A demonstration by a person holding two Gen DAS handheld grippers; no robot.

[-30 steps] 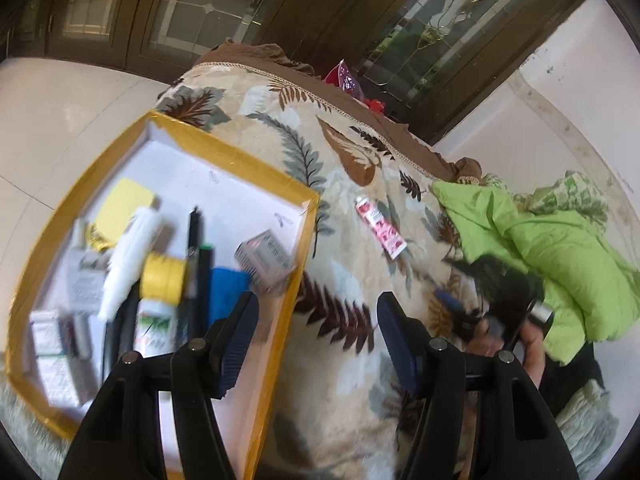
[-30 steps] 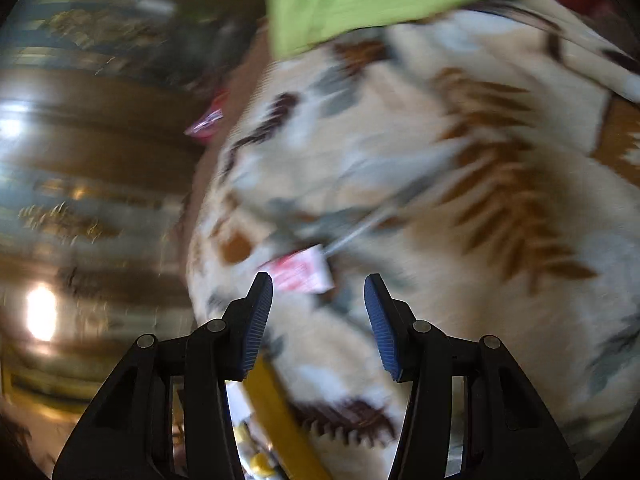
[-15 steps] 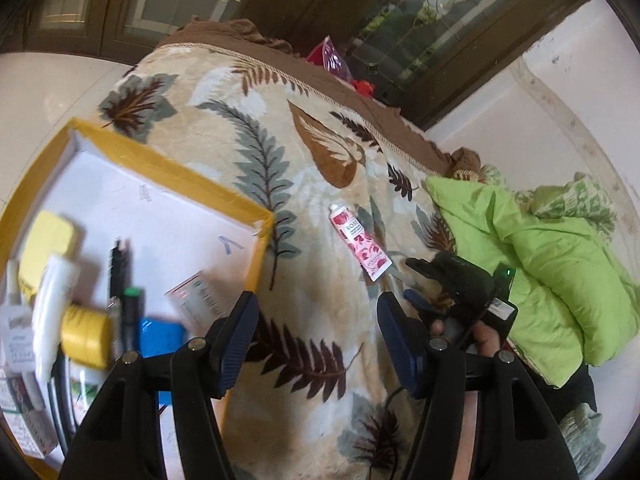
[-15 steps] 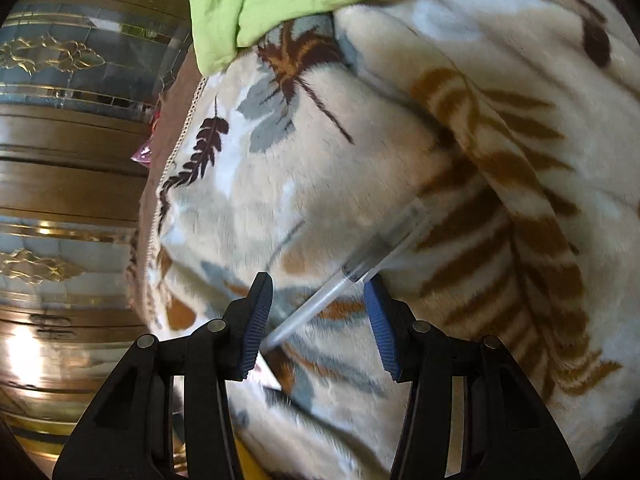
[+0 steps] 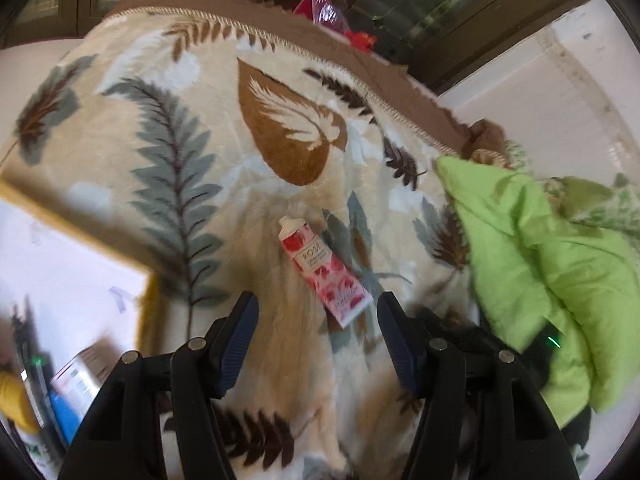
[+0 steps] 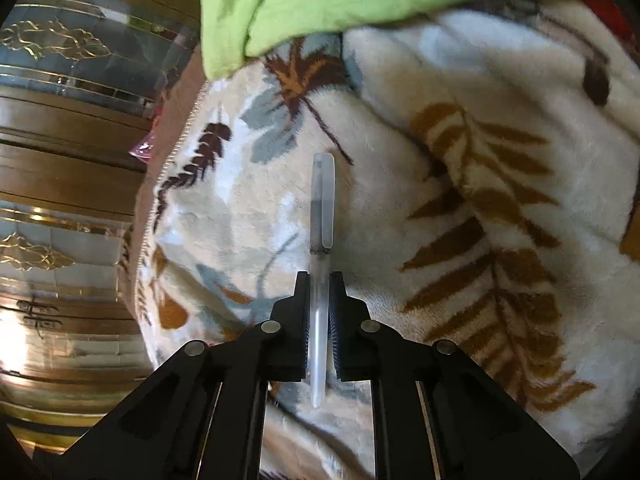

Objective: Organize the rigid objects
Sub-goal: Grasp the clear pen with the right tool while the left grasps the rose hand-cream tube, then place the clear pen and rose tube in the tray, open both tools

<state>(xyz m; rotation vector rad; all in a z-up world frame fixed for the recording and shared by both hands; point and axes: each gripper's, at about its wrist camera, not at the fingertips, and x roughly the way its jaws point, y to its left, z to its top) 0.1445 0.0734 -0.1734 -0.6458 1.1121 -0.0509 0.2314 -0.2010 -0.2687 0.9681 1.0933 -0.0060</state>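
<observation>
Soft daylight, fisheye warp, edge blur

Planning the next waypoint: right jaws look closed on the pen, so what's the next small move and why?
Probably lift the pen straight up off the blanket. The right gripper is already shut on its barrel, and the pen lies along the jaws, close over the plush surface, so raising it first should keep it from dragging.

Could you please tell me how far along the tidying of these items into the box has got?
Several items already lie in the yellow-edged box. The right tool is shut on a clear pen. The open left tool is near the rose tube, which lies on the blanket.
</observation>
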